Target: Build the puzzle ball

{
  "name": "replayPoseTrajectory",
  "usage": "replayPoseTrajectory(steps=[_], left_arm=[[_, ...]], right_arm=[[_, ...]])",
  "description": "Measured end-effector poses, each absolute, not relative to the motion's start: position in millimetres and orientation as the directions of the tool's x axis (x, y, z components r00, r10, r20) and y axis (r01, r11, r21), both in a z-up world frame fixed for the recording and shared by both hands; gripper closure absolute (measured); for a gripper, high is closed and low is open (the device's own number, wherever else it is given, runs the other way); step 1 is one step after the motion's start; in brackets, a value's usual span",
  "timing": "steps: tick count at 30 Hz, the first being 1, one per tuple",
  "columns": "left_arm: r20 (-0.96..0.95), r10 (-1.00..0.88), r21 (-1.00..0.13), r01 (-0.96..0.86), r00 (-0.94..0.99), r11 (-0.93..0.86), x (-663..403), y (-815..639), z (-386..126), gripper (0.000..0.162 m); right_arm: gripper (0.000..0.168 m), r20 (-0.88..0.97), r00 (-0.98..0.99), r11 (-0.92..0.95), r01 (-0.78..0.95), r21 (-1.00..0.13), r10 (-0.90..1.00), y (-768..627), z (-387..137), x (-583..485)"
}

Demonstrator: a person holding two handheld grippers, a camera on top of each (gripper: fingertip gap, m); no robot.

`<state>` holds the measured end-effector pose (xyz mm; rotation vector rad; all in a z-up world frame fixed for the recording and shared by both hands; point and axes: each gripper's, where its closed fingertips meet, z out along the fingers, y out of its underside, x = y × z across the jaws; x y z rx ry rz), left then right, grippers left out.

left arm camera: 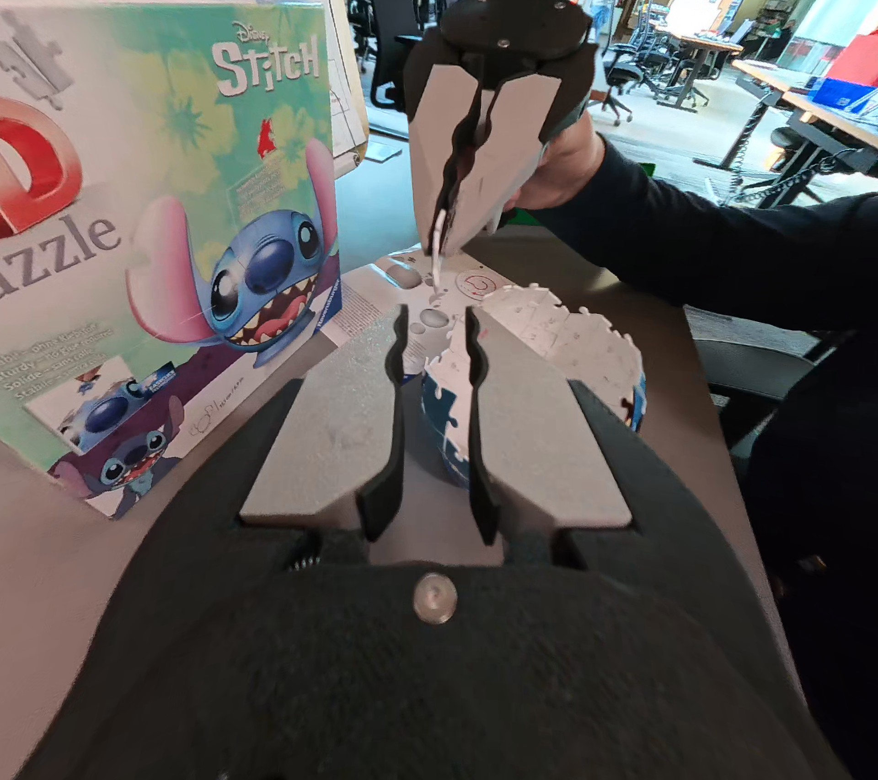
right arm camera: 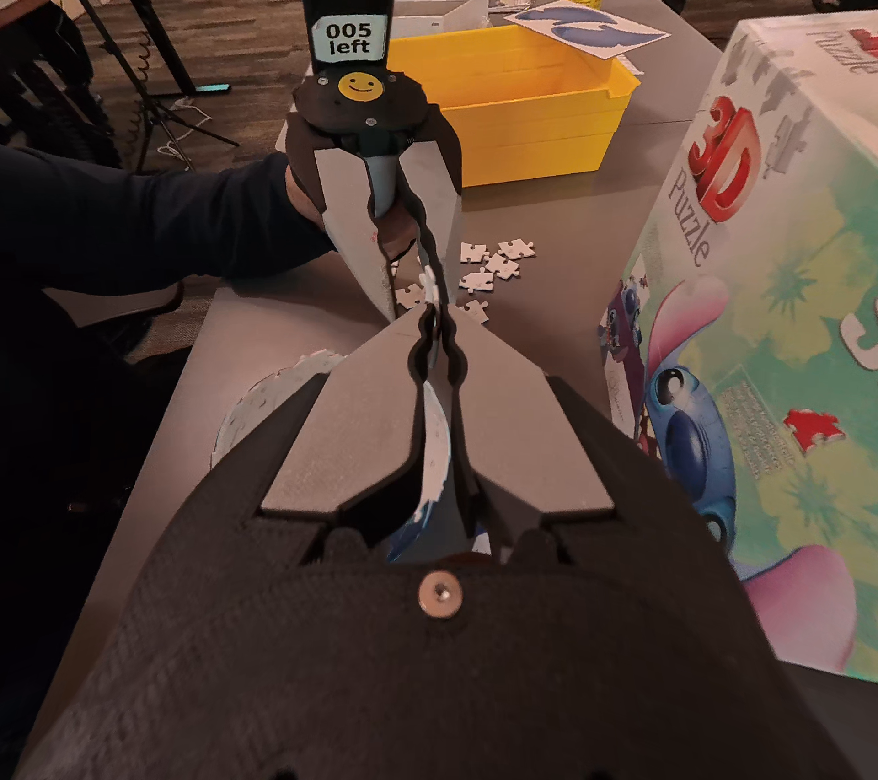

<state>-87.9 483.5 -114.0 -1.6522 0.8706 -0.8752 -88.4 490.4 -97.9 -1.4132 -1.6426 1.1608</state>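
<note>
The partly built puzzle ball is an open bowl, white inside and blue outside, standing on the grey table; it also shows in the right wrist view. My right gripper is shut on a white puzzle piece, held edge-on above the bowl. In the left wrist view it comes down from above with the piece sticking out of its tips. My left gripper is open and empty, tips just in front of the piece. It faces the right gripper in the right wrist view.
Several loose white pieces lie on the table beyond the grippers. A yellow bin stands behind them. The tall puzzle box stands beside the ball, also in the right wrist view. An instruction sheet lies under the ball. My two grippers' fingertips are within a few centimetres of each other.
</note>
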Motion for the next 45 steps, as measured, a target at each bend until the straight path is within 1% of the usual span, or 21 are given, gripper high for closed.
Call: replayPoseTrajectory(steps=[4, 7, 10, 13, 16, 22, 25, 29, 33, 36, 39, 45], left_arm=[[0.102, -0.866, -0.98, -0.103, 0.49, -0.173, -88.1, 482.7, -106.0, 0.142], [0.126, -0.878, -0.98, -0.077, 0.461, -0.181, -83.6, 478.5, -103.6, 0.152], [0.105, -0.87, -0.979, -0.102, 0.482, -0.174, -85.6, 481.2, -107.8, 0.157], [0.127, -0.87, -0.977, -0.091, 0.477, -0.192, -86.6, 481.4, -108.3, 0.162], [0.145, -0.874, -0.976, -0.08, 0.464, -0.204, -86.1, 480.5, -108.0, 0.162], [0.113, -0.865, -0.973, -0.121, 0.489, -0.196, -87.6, 480.9, -110.4, 0.162], [0.146, -0.866, -0.969, -0.107, 0.479, -0.223, -88.9, 480.3, -110.3, 0.162], [0.178, -0.861, -0.958, -0.117, 0.477, -0.263, -88.7, 481.3, -116.2, 0.162], [0.159, -0.844, -0.95, -0.155, 0.513, -0.273, -88.1, 484.7, -123.1, 0.162], [0.122, -0.839, -0.952, -0.178, 0.53, -0.25, -86.9, 485.5, -124.0, 0.162], [0.073, -0.825, -0.948, -0.218, 0.561, -0.232, -85.7, 487.5, -127.2, 0.162], [-0.005, -0.814, -0.935, -0.29, 0.582, -0.202, -80.8, 488.0, -134.1, 0.162]], right_arm=[[0.168, -0.053, -0.185, 0.025, 0.394, -0.919, 0.981, 487.3, -101.7, -90.5], [0.168, -0.07, -0.196, 0.014, 0.398, -0.917, 0.978, 484.2, -104.2, -90.9], [0.168, -0.083, -0.2, 0.004, 0.402, -0.916, 0.976, 484.7, -107.2, -92.1], [0.168, -0.093, -0.213, 0.0, 0.399, -0.917, 0.973, 483.1, -107.5, -92.3], [0.168, -0.083, -0.221, 0.012, 0.399, -0.917, 0.972, 482.2, -107.3, -91.6], [0.167, -0.063, -0.238, 0.042, 0.413, -0.91, 0.969, 481.8, -108.4, -87.3], [0.162, -0.065, -0.233, 0.033, 0.397, -0.917, 0.97, 484.9, -102.2, -84.3], [0.163, -0.072, -0.218, 0.02, 0.391, -0.92, 0.973, 487.7, -100.1, -84.2], [0.164, -0.058, -0.223, 0.043, 0.422, -0.906, 0.973, 485.1, -107.2, -85.6], [0.168, -0.023, -0.209, 0.078, 0.463, -0.883, 0.978, 487.5, -115.4, -84.6], [0.168, -0.001, -0.2, 0.103, 0.506, -0.857, 0.98, 490.0, -123.1, -81.9], [0.168, -0.03, -0.208, 0.094, 0.56, -0.823, 0.978, 490.5, -133.2, -76.6]])
